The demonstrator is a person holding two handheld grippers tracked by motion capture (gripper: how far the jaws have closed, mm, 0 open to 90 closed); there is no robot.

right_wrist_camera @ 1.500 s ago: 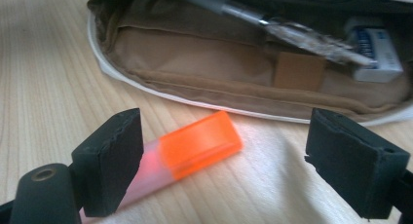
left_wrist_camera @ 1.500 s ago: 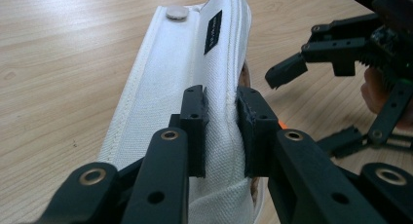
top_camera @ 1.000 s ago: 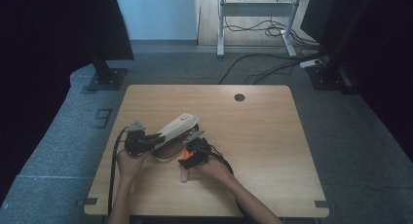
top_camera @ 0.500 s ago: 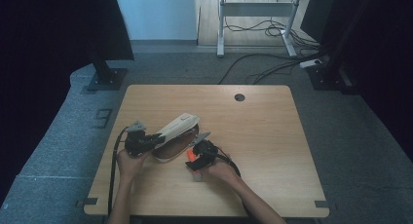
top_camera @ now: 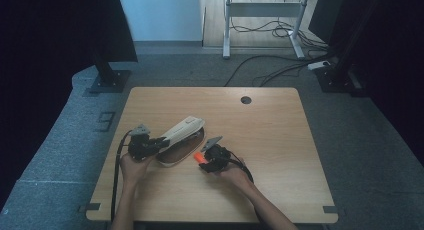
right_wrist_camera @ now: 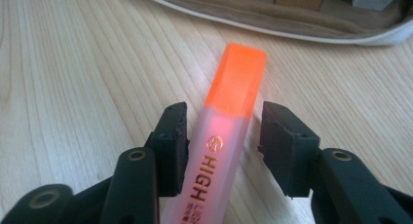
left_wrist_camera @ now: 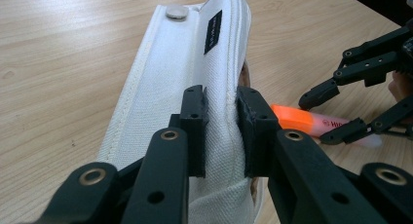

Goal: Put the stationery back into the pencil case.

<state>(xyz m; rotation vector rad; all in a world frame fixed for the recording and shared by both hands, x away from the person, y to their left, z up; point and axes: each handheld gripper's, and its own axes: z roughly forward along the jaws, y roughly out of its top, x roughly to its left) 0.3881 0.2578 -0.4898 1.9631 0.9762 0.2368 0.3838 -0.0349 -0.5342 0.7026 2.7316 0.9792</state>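
Woven cloth pouch (left_wrist_camera: 195,78), translucent plastic highlighter (right_wrist_camera: 229,136), matt wood table (top_camera: 280,140)

Wooden table (top_camera: 280,140) with round cable hole (top_camera: 245,100); grey carpet (top_camera: 360,140); tangled cables (top_camera: 265,72) beyond; black stand base (top_camera: 107,80) left.

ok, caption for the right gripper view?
Right claw closing around an orange highlighter on the wooden table, one pad not yet touching.

High view: above, near side, facing forward and down over light wooden desk (top_camera: 280,135). 2 gripper views: close, low, along own jaws. Shared: white fabric pencil case (left_wrist_camera: 195,63), orange-capped highlighter (right_wrist_camera: 229,117).
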